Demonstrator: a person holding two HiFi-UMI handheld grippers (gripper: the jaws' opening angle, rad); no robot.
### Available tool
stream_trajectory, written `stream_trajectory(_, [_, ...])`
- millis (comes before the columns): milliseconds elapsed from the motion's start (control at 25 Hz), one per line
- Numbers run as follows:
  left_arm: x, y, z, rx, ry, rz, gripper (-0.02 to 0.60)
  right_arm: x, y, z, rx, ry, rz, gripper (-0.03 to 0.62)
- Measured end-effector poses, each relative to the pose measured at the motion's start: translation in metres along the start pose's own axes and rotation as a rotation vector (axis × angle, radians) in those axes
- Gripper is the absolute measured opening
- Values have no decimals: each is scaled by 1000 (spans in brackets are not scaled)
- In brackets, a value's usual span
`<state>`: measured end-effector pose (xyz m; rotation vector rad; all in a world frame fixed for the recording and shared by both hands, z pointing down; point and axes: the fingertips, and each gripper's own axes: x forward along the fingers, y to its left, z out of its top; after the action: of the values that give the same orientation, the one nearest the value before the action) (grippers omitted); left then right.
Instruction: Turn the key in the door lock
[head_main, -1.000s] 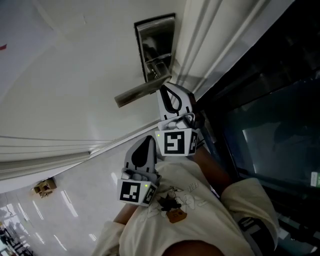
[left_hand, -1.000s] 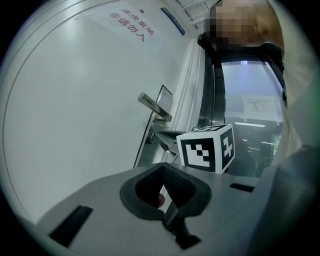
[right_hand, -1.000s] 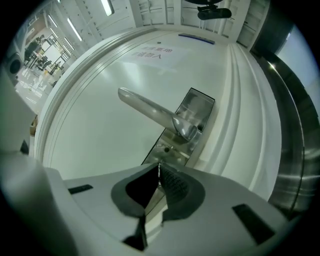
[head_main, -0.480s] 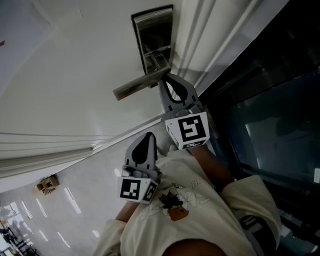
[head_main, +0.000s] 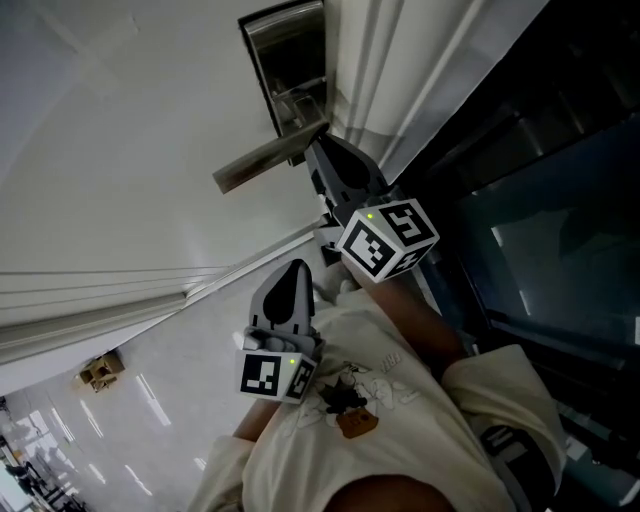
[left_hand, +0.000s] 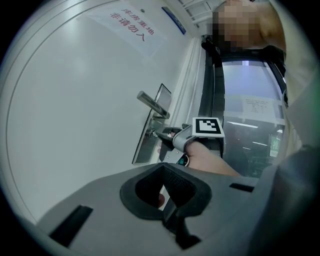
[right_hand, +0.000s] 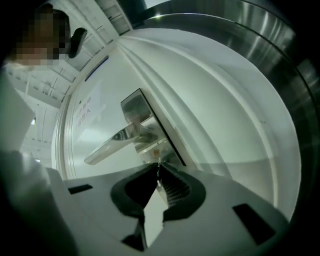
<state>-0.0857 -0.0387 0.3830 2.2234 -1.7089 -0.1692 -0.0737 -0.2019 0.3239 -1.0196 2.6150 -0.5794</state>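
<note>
A steel lock plate (head_main: 290, 60) with a lever handle (head_main: 262, 160) sits on the white door (head_main: 120, 150). My right gripper (head_main: 318, 150) reaches level to the plate just under the handle. In the right gripper view its tips (right_hand: 159, 168) pinch a thin key (right_hand: 158, 164) at the keyhole, and its jaws are opening slightly with the key still between them. The key is hidden in the head view. My left gripper (head_main: 293, 280) hangs back by the person's torso, shut and empty, pointing at the door. In the left gripper view the right gripper (left_hand: 162, 134) meets the plate (left_hand: 146, 147).
The white door frame mouldings (head_main: 400, 90) run just right of the lock plate. Beyond them is a dark glass panel (head_main: 540, 200). A shiny tiled floor (head_main: 150, 400) lies below, with a small cardboard object (head_main: 100, 370) on it. A printed sign (left_hand: 132, 27) hangs high on the door.
The right gripper has rolled about its own axis at the lock, so its marker cube now sits tilted. It stays at the keyhole. The left gripper has kept still.
</note>
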Motion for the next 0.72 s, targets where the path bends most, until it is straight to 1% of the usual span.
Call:
stream_trajectory(400, [-8,0,-1,-2,-1,3,5,-1,-8,-2,370,-44,38,26])
stream_trajectory(560, [-11,2,-1,1,-2,11,5,1,-7,1,473,-71,78,28])
stream_trajectory(720, [-16,6,0,1,-7,16,5,0,-8,1,547,-74,81,28])
